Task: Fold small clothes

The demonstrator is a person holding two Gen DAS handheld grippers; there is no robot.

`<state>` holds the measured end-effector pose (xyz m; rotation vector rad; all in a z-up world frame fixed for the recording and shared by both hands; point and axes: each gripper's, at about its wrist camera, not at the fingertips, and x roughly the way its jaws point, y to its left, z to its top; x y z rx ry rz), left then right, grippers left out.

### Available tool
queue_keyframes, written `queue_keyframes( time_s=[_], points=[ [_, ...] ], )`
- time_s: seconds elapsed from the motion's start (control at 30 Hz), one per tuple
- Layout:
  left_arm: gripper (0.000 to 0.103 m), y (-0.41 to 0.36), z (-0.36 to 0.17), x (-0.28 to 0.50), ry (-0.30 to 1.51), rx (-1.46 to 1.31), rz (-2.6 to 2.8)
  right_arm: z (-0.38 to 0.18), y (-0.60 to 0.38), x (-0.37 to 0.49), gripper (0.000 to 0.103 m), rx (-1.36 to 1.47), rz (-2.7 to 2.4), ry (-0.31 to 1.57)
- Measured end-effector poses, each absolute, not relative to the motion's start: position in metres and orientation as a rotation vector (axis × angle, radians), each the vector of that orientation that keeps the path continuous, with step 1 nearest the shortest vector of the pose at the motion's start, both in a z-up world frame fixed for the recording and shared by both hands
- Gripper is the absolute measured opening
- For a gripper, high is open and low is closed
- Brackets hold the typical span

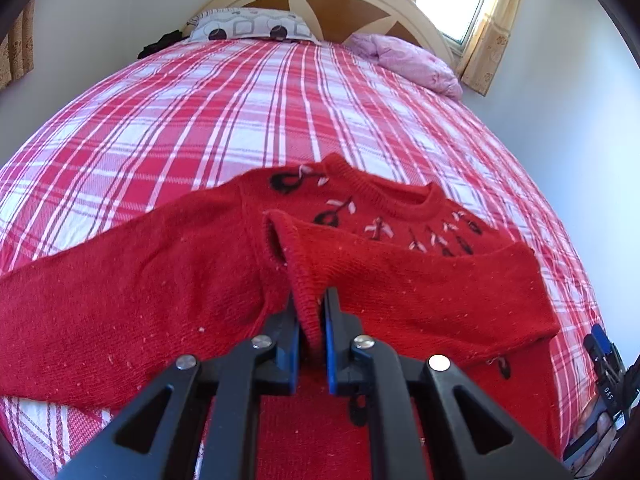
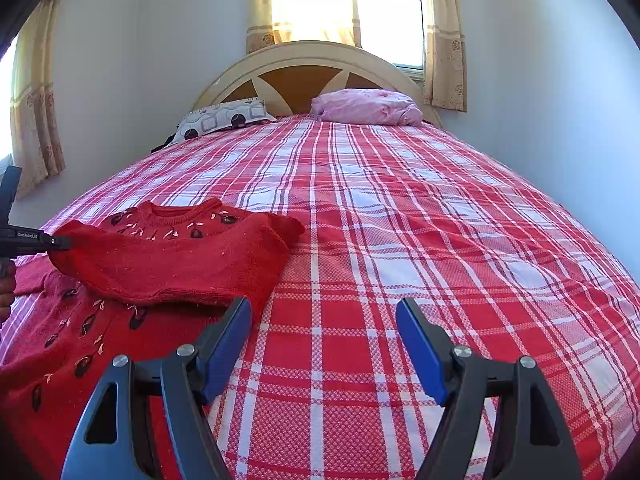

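Blue-padded fingers [image 1: 294, 344] of the left gripper [image 1: 311, 336] pinch the ribbed cuff of a red sweater [image 1: 120, 300], holding its sleeve [image 1: 420, 280] folded across the chest on a bed [image 1: 240, 112] with a red plaid cover. The right gripper [image 2: 324, 344] hovers over bare plaid just beside the sweater's edge, its fingers spread and holding nothing. Risks from here look plain: the thin pinch on the knit could slip, letting the sleeve spring back off the body; a pull too far could drag the whole loose sweater sideways, since nothing pins it; releasing too high could leave the fold bunched and crooked.
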<state>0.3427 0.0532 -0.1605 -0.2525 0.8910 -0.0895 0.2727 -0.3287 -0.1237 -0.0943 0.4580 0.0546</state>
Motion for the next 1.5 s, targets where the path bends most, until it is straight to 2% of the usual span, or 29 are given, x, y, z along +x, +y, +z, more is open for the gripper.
queue_keyframes(
  time_s=[0.37, 0.47, 0.53, 0.6, 0.67, 0.83, 1.17, 1.3, 1.4, 1.5],
  points=[
    [0.01, 0.066, -0.172, 0.339, 0.912, -0.247, -0.058, -0.132, -0.327, 0.28, 0.075, -0.104, 0.056, 0.508],
    [0.017, 0.065, -0.183, 0.339, 0.927, -0.237, -0.04, -0.135, -0.325, 0.281, 0.075, -0.11, 0.058, 0.525],
    [0.025, 0.064, -0.183, 0.337, 0.917, -0.231, -0.04, -0.137, -0.325, 0.283, 0.075, -0.113, 0.06, 0.54],
    [0.066, 0.065, -0.182, 0.335, 0.911, -0.223, -0.026, -0.139, -0.325, 0.285, 0.075, -0.116, 0.061, 0.555],
    [0.072, 0.066, -0.178, 0.33, 0.869, -0.212, -0.02, -0.14, -0.324, 0.286, 0.075, -0.121, 0.058, 0.56],
    [0.072, 0.065, -0.191, 0.333, 0.943, -0.143, 0.002, -0.142, -0.32, 0.285, 0.075, -0.14, 0.056, 0.561],
    [0.073, 0.074, -0.18, 0.313, 0.901, -0.109, 0.015, -0.106, -0.271, 0.3, 0.075, -0.179, 0.222, 0.502],
    [0.086, 0.075, -0.172, 0.306, 0.872, -0.071, 0.02, -0.105, -0.231, 0.322, 0.075, -0.241, 0.38, 0.56],
    [0.095, 0.089, -0.167, 0.298, 0.852, -0.052, 0.045, -0.13, -0.21, 0.341, 0.075, -0.343, 0.363, 0.671],
    [0.095, 0.112, -0.167, 0.291, 0.852, -0.062, 0.08, -0.161, -0.217, 0.354, 0.075, -0.361, 0.306, 0.807]
  ],
)
